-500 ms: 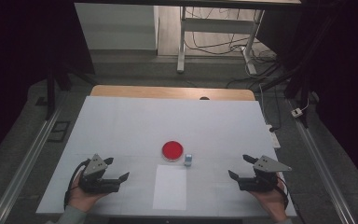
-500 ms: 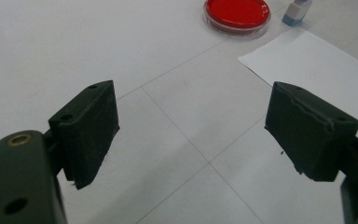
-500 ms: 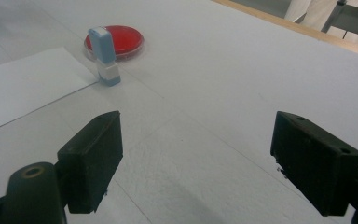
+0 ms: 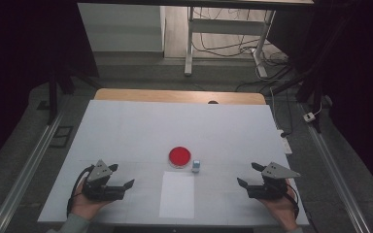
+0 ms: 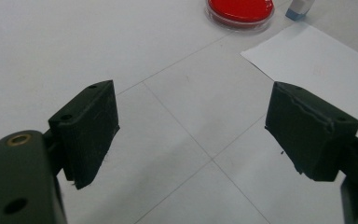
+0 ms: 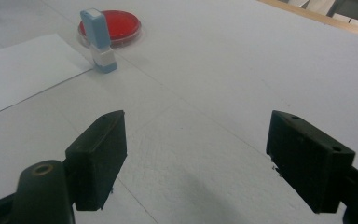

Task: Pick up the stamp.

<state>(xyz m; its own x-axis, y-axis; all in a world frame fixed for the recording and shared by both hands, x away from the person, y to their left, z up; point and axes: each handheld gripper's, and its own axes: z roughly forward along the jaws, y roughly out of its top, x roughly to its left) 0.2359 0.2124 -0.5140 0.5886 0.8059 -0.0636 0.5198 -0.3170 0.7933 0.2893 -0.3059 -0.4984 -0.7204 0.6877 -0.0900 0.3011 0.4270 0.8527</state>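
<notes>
Nothing has shifted since half a second ago: left gripper (image 4: 119,186) and right gripper (image 4: 250,178) rest with fingers open and empty, near the stamp (image 4: 196,165), red ink pad (image 4: 180,156) and paper sheet (image 4: 177,195), so work has not begun.

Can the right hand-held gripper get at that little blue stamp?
Probably yes: the right hand-held gripper is open, and bare table lies between it and the upright blue stamp.
</notes>
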